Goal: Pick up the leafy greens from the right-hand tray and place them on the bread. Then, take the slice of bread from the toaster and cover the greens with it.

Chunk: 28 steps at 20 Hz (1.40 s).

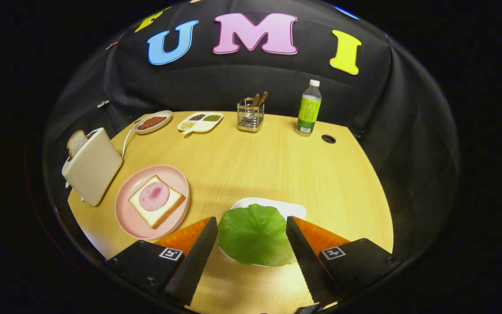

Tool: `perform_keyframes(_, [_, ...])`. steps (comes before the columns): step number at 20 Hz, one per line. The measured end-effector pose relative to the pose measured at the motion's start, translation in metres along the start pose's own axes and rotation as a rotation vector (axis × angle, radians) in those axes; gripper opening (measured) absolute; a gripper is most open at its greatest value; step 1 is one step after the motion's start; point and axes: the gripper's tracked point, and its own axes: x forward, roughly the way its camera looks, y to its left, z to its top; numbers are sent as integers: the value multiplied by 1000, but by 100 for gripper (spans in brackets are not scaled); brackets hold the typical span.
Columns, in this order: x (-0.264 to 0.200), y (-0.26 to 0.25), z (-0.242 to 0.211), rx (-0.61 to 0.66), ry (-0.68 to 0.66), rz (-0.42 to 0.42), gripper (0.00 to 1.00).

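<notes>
Gripper (pixel 251 244) fingers spread apart, flanking a round, crinkled green leaf (pixel 254 235) on a white tray (pixel 294 210); square bread (pixel 157 201) lies left on a pink plate (pixel 125 213).

bread slices: two, one on pink round plate (pixel 125 218), one in cream toaster (pixel 94 168)
green lettuce leaf (pixel 255 235): one
plastic bottle (pixel 308 109): one
gripper (pixel 251 237): one, fingers spread apart

Bright overhead light falls evenly on the wooden table (pixel 251 161) — soft shadows beside the toaster (pixel 93 168), sharp focus, strong fisheye bending toward the table's edges.
</notes>
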Motion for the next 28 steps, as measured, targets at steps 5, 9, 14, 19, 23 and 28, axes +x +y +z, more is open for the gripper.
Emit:
perform_keyframes(5, [33,-14,-22,-37,77,-3,98])
perform_keyframes(9, [49,-22,-40,-62,143,6,98])
perform_keyframes(14, [52,-21,-51,-1,203,30,99])
perform_keyframes(19, [53,-19,-51,-24,196,31,90])
perform_keyframes(23, [51,-14,-47,-30,197,46,66])
perform_keyframes(28, [51,-14,-46,-52,197,43,12])
